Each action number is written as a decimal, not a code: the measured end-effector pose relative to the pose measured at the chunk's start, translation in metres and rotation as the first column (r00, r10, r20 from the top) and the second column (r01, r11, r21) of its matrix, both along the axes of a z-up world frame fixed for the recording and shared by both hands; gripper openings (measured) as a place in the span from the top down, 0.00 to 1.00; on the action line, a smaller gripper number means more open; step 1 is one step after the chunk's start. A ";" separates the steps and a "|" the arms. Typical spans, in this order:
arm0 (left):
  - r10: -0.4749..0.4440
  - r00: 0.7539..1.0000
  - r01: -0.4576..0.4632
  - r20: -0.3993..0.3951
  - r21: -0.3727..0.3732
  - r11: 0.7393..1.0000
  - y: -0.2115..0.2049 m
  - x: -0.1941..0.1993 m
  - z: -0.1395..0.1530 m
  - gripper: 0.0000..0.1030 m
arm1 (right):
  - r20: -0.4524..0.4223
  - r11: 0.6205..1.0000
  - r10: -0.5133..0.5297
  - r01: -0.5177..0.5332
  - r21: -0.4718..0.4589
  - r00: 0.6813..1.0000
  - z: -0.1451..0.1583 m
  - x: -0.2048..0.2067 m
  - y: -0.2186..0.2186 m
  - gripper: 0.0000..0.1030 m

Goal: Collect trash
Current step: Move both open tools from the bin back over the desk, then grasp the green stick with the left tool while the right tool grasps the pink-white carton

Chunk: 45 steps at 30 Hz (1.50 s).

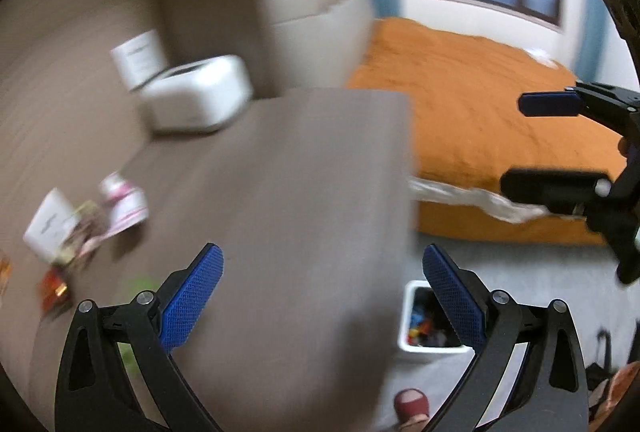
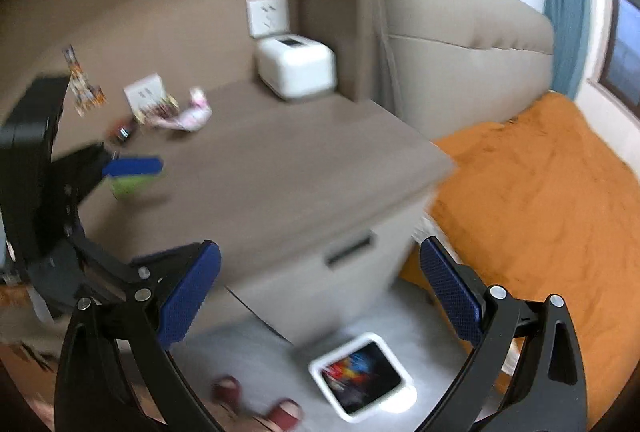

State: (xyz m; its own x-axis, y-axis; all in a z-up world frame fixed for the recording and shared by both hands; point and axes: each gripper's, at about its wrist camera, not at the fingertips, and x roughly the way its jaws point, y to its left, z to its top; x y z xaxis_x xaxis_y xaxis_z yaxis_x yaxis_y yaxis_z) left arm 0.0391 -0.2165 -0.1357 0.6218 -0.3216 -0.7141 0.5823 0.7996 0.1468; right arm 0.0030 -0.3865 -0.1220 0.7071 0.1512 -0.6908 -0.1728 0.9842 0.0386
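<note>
- Left tongs: spread wide, nothing between the blue pads, held above the front part of the desk.
- Right tongs: likewise gaping wide and empty-handed, out past the desk's front corner, above the floor.
- Seen also from the left wrist view at the right edge, in front of the orange bed, its two fingers well apart.
- Trash still on the desk, bunched near the back wall: a pink-and-white wrapper, a small white card just beside it, a crumpled yellowish packet between them, and a dark red scrap a little nearer the front.
- A green piece lying on the desk close under a finger of the left tongs; contact impossible to judge through the blur.
- An orange patterned wrapper seen further left in front of the wall, support unclear.
- White bin on the floor below the desk's front, already holding colourful wrappers.
- White boxy device at the desk's back corner, below a wall socket.
- Red slippers on the floor near the bin.
</note>
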 end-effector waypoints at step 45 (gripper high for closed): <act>0.225 0.956 -0.243 -0.190 -0.077 0.967 0.156 0.072 -0.035 0.76 | -0.034 0.904 0.420 -0.421 -0.071 0.907 -0.044 0.208 0.223 0.96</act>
State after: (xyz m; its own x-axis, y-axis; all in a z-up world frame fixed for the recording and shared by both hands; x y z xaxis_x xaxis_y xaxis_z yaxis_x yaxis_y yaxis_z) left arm 0.1108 -0.0606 -0.1709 0.5539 -0.2565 -0.7921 0.3866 0.9218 -0.0282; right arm 0.2108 -0.1637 -0.1657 0.5769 0.3791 -0.7235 -0.5710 0.8205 -0.0254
